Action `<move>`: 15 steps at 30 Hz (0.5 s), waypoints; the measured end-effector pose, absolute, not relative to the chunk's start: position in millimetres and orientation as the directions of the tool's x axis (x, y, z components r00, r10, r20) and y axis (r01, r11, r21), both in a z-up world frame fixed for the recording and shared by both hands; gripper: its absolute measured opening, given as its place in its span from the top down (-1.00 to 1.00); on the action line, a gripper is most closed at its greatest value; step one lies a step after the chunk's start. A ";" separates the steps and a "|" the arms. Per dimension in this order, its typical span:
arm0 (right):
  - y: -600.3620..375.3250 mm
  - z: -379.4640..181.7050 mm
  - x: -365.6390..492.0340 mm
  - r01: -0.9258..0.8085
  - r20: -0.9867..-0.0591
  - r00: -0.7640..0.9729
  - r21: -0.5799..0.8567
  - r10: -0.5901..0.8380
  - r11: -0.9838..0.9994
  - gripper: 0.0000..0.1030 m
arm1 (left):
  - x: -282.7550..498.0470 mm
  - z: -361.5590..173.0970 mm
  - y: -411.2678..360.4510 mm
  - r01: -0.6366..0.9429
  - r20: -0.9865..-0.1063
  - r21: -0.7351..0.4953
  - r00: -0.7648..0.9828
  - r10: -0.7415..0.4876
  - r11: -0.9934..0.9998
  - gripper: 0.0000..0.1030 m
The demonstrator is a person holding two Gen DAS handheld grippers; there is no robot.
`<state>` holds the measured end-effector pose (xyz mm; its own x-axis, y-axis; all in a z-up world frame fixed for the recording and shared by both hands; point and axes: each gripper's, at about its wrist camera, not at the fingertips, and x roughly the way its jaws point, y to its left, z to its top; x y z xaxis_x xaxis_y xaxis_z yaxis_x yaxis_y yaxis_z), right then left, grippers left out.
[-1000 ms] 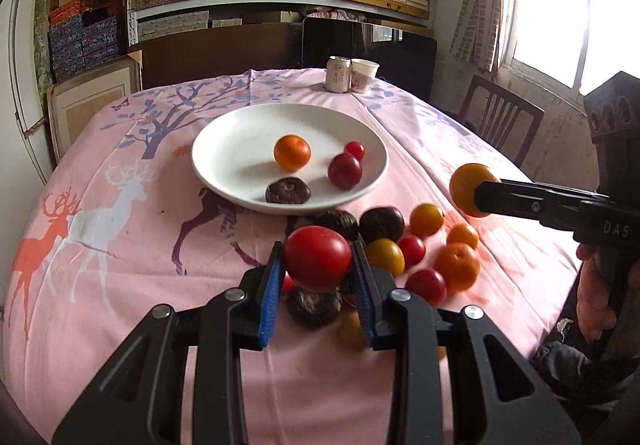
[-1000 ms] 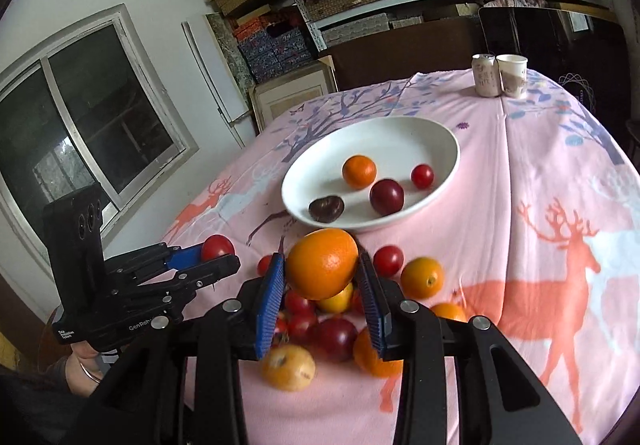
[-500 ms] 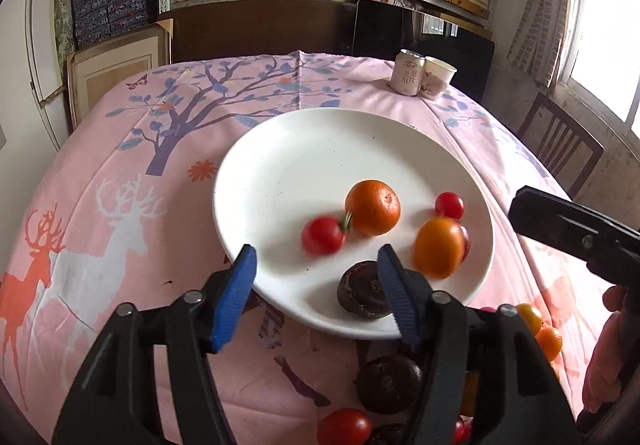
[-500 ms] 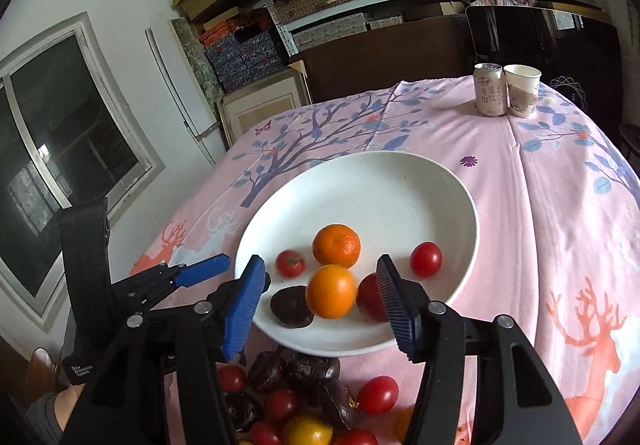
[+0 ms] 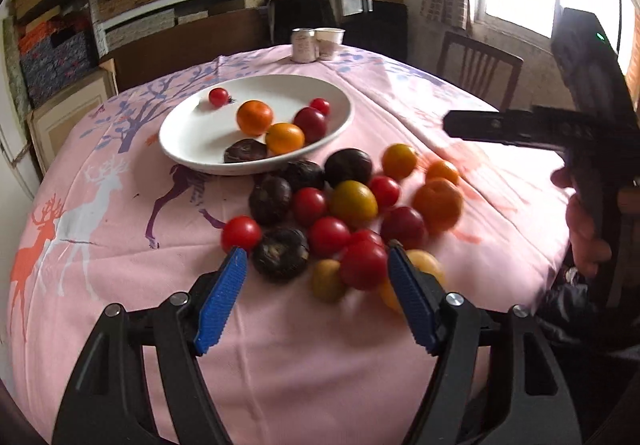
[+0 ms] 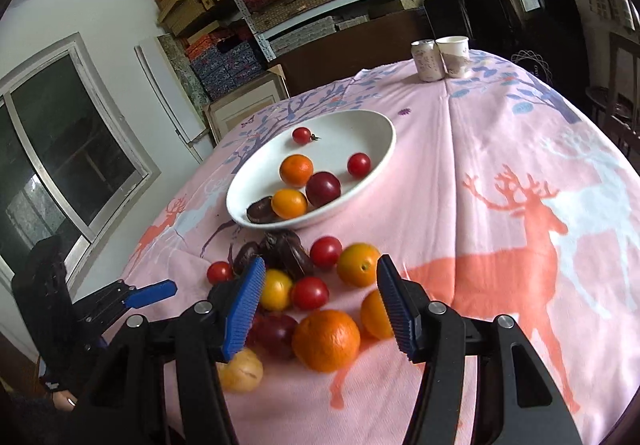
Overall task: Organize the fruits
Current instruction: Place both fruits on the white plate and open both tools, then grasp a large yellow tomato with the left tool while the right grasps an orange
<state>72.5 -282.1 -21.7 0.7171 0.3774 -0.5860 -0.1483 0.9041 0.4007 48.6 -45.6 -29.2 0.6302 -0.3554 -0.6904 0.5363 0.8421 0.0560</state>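
- Now both drops are done: small red tomato [image 5: 218,96] and orange fruit [image 5: 285,138] sit in the plate [image 5: 340,121].
- Left gripper [image 5: 316,295] and right gripper [image 6: 320,301]: fingers just opened, wide, holding nothing.
- Both are back over the near pile [image 5: 354,203] on the surface, ready for next picks.

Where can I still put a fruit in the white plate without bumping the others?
The far right half of the plate is bare, beyond the small red tomato. The near end is crowded: two oranges, a plum and a dark fruit.

Six fruits [image 5: 285,138] in white plate [image 5: 184,149]
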 end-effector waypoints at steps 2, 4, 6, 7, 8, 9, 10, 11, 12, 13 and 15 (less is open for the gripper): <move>-282.9 -28.2 60.1 -0.132 -0.598 0.721 0.375 0.348 0.917 -0.14 | 28.4 -32.8 -54.2 0.577 -0.689 0.064 0.616 -0.382 0.814 -0.37; -283.3 -32.6 50.5 -0.129 -0.604 0.718 0.373 0.346 0.919 -0.14 | 17.0 -38.3 -62.2 0.605 -0.701 0.050 0.588 -0.403 0.795 -0.31; -284.3 -35.1 43.4 -0.128 -0.604 0.715 0.382 0.352 0.915 -0.14 | 15.0 -45.6 -69.3 0.613 -0.718 0.046 0.569 -0.401 0.789 -0.15; -285.3 -34.9 40.8 -0.127 -0.603 0.716 0.383 0.352 0.915 -0.14 | 17.1 -48.9 -73.5 0.606 -0.728 0.048 0.565 -0.387 0.794 -0.07; -286.0 -34.8 37.9 -0.125 -0.601 0.719 0.382 0.349 0.916 -0.14 | 20.6 -51.2 -75.8 0.596 -0.733 0.039 0.562 -0.382 0.802 -0.02; -286.8 -34.5 35.3 -0.124 -0.599 0.722 0.381 0.347 0.916 -0.14 | 25.7 -53.4 -77.4 0.587 -0.737 0.019 0.555 -0.386 0.809 0.03; -287.3 -33.4 32.7 -0.122 -0.597 0.724 0.380 0.344 0.917 -0.14 | 30.4 -55.4 -78.4 0.571 -0.742 0.002 0.552 -0.381 0.821 0.04; -288.6 -32.8 30.3 -0.118 -0.597 0.727 0.378 0.340 0.918 -0.14 | 34.8 -56.0 -78.5 0.560 -0.742 -0.022 0.546 -0.389 0.828 0.05; -290.7 -31.8 28.3 -0.116 -0.596 0.729 0.376 0.336 0.919 -0.14 | 36.8 -56.4 -79.3 0.555 -0.739 -0.039 0.544 -0.398 0.831 0.07; -292.4 -31.1 26.4 -0.113 -0.595 0.733 0.373 0.331 0.921 -0.14 | 38.7 -57.4 -80.7 0.553 -0.738 -0.050 0.541 -0.404 0.832 0.11; -297.4 -29.8 25.4 -0.106 -0.596 0.735 0.368 0.322 0.924 -0.14 | 41.8 -59.2 -83.5 0.555 -0.739 -0.079 0.525 -0.422 0.828 0.23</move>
